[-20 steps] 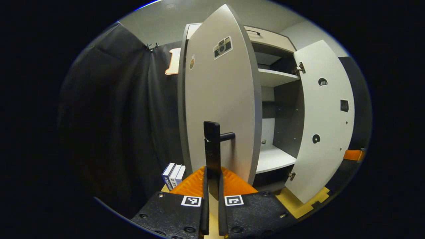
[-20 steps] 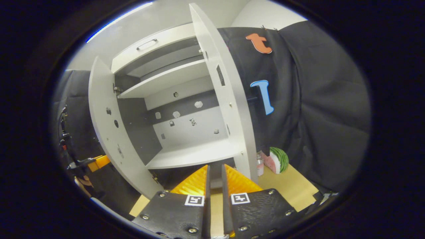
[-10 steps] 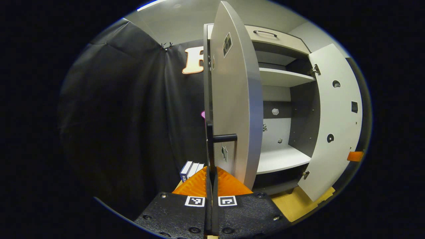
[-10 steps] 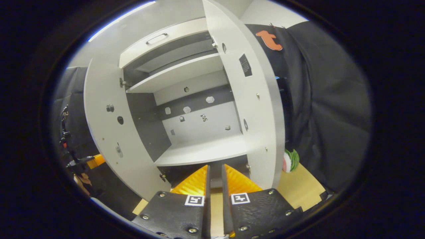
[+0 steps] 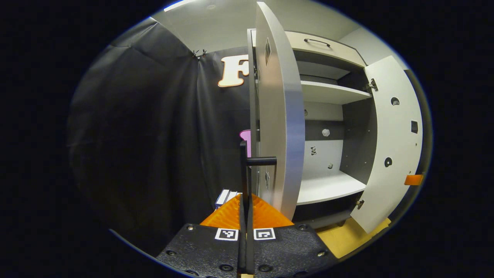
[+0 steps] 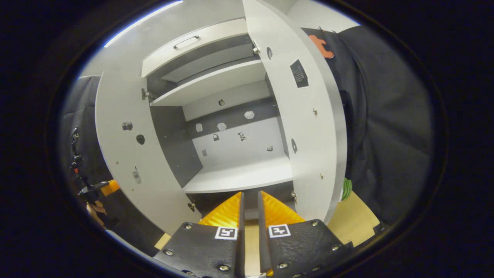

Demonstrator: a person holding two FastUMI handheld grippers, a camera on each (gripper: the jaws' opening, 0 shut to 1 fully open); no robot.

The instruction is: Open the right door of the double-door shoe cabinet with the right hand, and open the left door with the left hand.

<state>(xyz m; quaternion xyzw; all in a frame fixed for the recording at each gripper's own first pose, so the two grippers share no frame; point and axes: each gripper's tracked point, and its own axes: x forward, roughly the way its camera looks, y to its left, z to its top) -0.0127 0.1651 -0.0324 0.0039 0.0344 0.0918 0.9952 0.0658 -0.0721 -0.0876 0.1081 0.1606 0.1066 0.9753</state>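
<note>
The white shoe cabinet (image 5: 328,187) stands with both doors swung out and its shelves (image 6: 239,177) bare. In the left gripper view the left door (image 5: 278,116) shows almost edge-on. My left gripper (image 5: 245,216) is shut on that door's black bar handle (image 5: 244,170). The right door (image 5: 393,146) stands wide, and an orange part of the right gripper (image 5: 413,179) peeks out past its edge. In the right gripper view my right gripper (image 6: 250,208) is open by a narrow gap and holds nothing, low in front of the cabinet between the left door (image 6: 127,154) and the right door (image 6: 312,127). The left gripper (image 6: 104,188) and a hand (image 6: 94,210) show beyond the left door.
A top drawer (image 5: 316,40) with a bar handle sits above the open bay. Books (image 5: 227,197) stand left of the cabinet. A watermelon slice (image 6: 346,188) peeks from behind the right door. The cabinet rests on a light wooden surface (image 6: 355,220). Black cloth walls close in on both sides.
The left door has swung further out with my left gripper on its handle, now nearly edge-on. In the right gripper view the right door covers more of the cloth and the watermelon slice.
</note>
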